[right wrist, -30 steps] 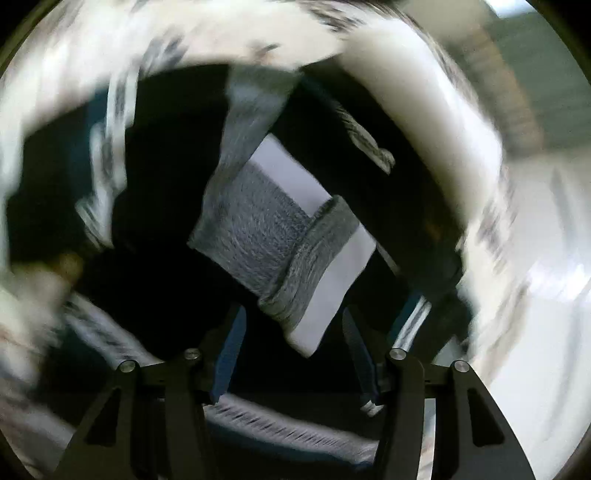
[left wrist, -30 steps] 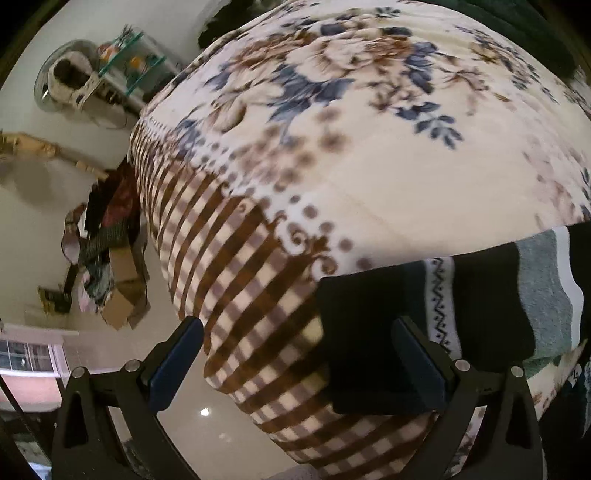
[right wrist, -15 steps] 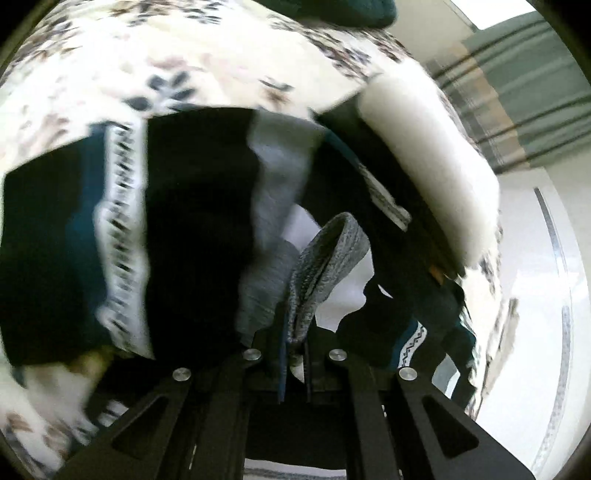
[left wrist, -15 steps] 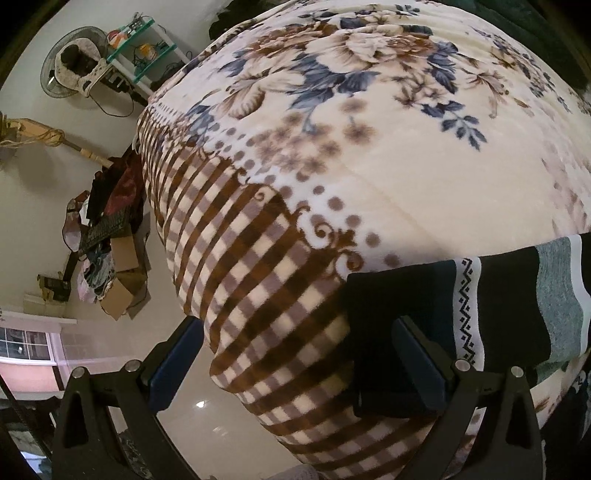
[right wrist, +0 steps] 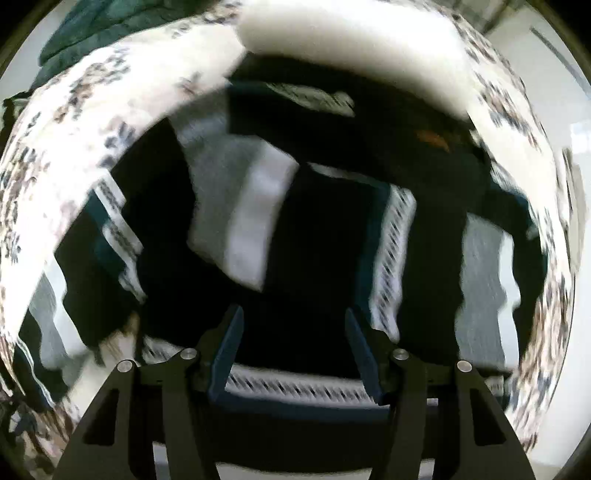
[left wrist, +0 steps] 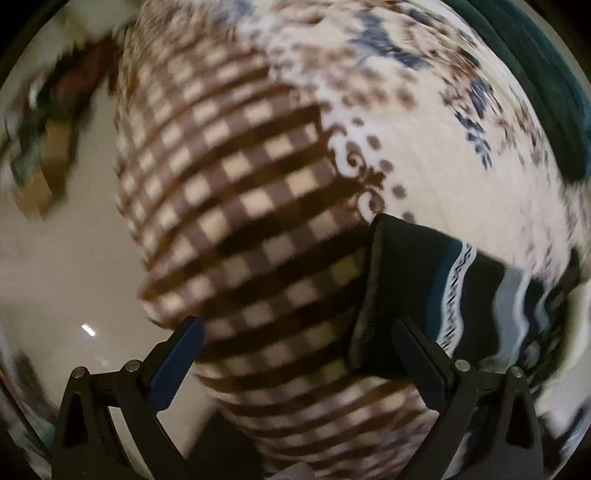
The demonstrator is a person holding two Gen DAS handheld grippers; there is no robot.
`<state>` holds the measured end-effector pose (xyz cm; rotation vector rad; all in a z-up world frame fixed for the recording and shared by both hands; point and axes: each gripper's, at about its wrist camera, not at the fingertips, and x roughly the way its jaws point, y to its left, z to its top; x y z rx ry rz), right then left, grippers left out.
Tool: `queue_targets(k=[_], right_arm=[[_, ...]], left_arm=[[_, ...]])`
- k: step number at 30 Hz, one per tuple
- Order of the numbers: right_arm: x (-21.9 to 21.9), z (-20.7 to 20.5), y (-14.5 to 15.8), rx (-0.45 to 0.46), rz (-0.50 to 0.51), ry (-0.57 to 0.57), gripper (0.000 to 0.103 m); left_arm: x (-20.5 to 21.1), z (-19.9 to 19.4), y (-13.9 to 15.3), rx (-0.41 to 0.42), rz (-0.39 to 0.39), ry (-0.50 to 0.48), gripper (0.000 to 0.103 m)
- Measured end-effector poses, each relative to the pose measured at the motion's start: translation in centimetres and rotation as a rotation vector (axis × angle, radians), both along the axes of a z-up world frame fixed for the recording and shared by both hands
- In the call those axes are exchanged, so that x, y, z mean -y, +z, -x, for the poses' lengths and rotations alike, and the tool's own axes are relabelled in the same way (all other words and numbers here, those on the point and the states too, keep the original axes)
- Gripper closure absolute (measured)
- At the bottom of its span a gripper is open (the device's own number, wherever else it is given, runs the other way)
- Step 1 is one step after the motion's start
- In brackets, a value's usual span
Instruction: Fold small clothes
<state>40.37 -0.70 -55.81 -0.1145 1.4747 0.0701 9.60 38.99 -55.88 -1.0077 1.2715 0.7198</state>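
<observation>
A dark sock with teal, white patterned and grey bands (left wrist: 436, 280) lies on the bed blanket (left wrist: 258, 206), its black cuff end by my left gripper's right finger. My left gripper (left wrist: 295, 354) is open and empty over the checked blanket edge. In the right wrist view, several socks of the same pattern (right wrist: 391, 236) lie in a dark pile. One has its grey and white end (right wrist: 243, 210) folded over. My right gripper (right wrist: 293, 350) is open and empty just above the pile. Both views are blurred.
A white pillow (right wrist: 354, 48) lies behind the sock pile. A dark green blanket (left wrist: 546, 88) lies at the far side of the bed and also shows in the right wrist view (right wrist: 99, 26). The floor (left wrist: 55, 280) with clutter (left wrist: 40, 147) lies left of the bed.
My right gripper was shut on a grey sock end half a second ago; now it is open and the end lies on the pile. My left gripper has swung, and the sock's cuff stands closer.
</observation>
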Motion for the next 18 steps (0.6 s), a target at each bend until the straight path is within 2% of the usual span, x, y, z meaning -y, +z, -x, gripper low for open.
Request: queue_targets(k=[2, 4, 5, 6, 7, 8, 11, 14, 18], right_arm=[[1.5, 0.8, -0.9, -0.037, 0.011, -0.03, 0.044], [2.5, 1.5, -1.8, -0.074, 0.008, -0.073, 0.044], [3.1, 1.8, -2.2, -0.087, 0.008, -0.098, 0.044], [3.7, 2.2, -2.6, -0.097, 0.008, -0.123, 0.044], [4.3, 2.4, -2.7, -0.104, 0.006, -0.144, 0.044], [4.9, 2.6, -2.8, -0.108, 0.004, -0.164, 0.044], [6.7, 2.9, -2.5, -0.106, -0.011, -0.211, 0.044], [8.9, 2.7, -2.0, -0.086, -0.034, -0.236, 0.044], [12.0, 1.7, -1.5, -0.064, -0.091, -0.269, 0.044]], left_arm=[[-0.1, -0.8, -1.3, 0.051, 0.071, 0.033, 0.003], [0.3, -2.2, -2.0, 0.067, 0.071, 0.016, 0.015], [0.7, -3.2, -2.0, 0.051, 0.04, -0.02, 0.033], [1.2, -4.3, -2.0, 0.018, 0.0, -0.071, 0.057], [1.5, -5.0, -1.7, 0.008, -0.026, -0.096, 0.069], [1.8, -5.4, -1.3, -0.001, -0.051, -0.111, 0.086], [2.3, -5.8, 0.5, -0.004, -0.093, -0.124, 0.099], [3.0, -6.3, 3.6, 0.038, -0.137, -0.145, 0.099], [5.8, -8.7, 9.3, 0.11, -0.232, -0.237, 0.099]])
